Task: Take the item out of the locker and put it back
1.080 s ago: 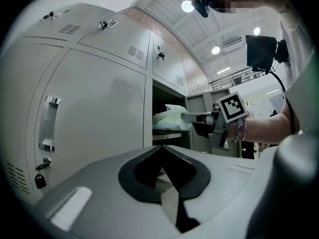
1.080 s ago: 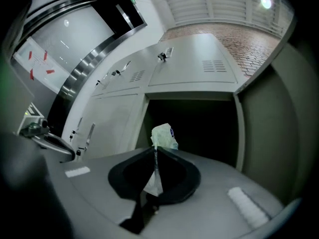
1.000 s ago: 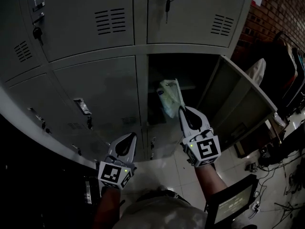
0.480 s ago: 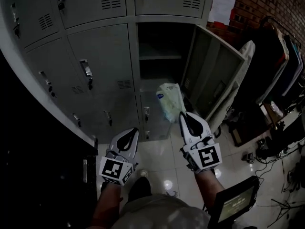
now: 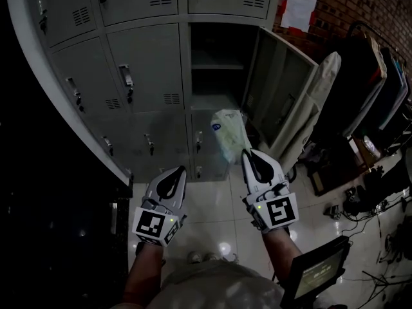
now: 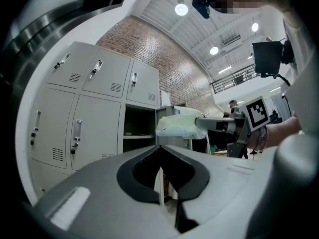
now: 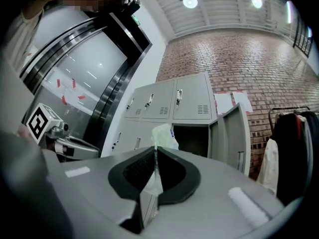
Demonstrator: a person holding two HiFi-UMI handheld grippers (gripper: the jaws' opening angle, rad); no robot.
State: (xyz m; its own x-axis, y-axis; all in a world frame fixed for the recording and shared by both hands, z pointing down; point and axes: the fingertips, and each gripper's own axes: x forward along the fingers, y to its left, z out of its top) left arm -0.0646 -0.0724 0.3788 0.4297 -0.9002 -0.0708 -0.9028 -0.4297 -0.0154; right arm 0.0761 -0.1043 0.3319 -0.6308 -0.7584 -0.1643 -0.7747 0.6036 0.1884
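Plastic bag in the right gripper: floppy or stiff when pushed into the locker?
Probably floppy: the plastic bag looks thin and crumpled, pinched by one edge in the right gripper. Likely light: that small pinch alone carries it.

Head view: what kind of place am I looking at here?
Probably a locker corner of an industrial hall or lab: a bank of grey metal lockers, a brick wall, and a clothes rack beside them.
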